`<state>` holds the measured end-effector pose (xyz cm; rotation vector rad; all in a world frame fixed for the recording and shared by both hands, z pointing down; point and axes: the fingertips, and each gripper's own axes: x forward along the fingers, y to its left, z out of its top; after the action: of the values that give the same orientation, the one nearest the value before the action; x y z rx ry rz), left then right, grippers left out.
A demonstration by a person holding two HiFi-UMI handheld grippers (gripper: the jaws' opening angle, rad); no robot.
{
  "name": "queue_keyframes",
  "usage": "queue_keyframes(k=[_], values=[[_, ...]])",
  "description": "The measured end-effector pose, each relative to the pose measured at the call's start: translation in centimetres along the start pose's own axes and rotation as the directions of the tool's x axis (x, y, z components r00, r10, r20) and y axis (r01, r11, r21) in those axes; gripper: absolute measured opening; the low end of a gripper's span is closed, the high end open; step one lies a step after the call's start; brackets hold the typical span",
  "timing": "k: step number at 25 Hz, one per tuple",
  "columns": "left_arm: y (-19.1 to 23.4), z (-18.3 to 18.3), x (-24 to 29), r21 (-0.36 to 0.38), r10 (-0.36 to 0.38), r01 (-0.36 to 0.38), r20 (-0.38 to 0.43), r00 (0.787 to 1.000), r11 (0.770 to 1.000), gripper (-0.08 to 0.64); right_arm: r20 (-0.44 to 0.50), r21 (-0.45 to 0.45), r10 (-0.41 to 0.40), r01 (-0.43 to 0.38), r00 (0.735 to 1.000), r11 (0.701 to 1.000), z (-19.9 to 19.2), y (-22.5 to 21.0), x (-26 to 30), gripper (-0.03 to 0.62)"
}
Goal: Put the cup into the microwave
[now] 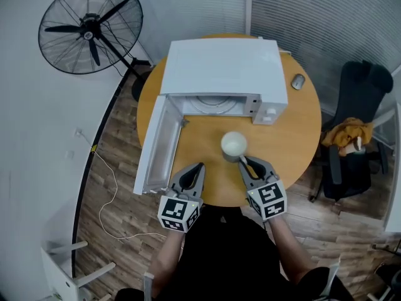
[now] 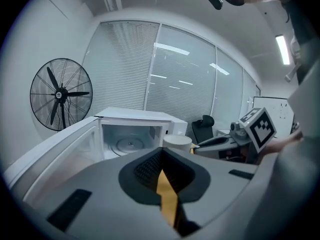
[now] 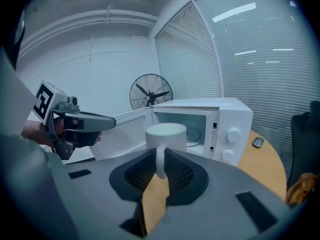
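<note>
A white cup point(image 1: 234, 145) sits just in front of the open white microwave point(image 1: 219, 68), whose door point(image 1: 156, 144) swings out to the left. My right gripper point(image 1: 246, 163) is shut on the cup's handle; in the right gripper view the handle of the cup point(image 3: 165, 134) runs down between the two pads of the right gripper point(image 3: 161, 160). Whether the cup rests on the round wooden table point(image 1: 294, 137) or hangs just above it I cannot tell. My left gripper point(image 1: 199, 168) is shut on nothing, beside the door's near end. The left gripper view shows the cup point(image 2: 176, 140) and the microwave's turntable point(image 2: 129, 145).
A computer mouse point(image 1: 298, 81) lies on the table right of the microwave. A standing fan point(image 1: 91, 27) is at the far left, and a black office chair point(image 1: 357, 124) with an orange cloth stands at the right. A white stool point(image 1: 69, 268) and a cable are on the floor.
</note>
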<state>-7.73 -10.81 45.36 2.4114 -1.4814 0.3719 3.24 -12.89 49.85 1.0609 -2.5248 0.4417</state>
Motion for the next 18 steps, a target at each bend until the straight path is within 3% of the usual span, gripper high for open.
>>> queue_keyframes(k=[8, 18], values=[[1.5, -0.3, 1.4, -0.004, 0.021, -0.021, -0.01, 1.0, 1.0, -0.006, 0.001, 0.0, 0.011, -0.011, 1.0, 1.0, 0.0, -0.8, 3.3, 0.061], [3.3, -0.4, 2.9, -0.014, -0.008, 0.007, -0.013, 1.0, 1.0, -0.006, 0.054, 0.005, -0.049, 0.049, 0.997, 0.999, 0.9, -2.2, 7.6, 0.061]])
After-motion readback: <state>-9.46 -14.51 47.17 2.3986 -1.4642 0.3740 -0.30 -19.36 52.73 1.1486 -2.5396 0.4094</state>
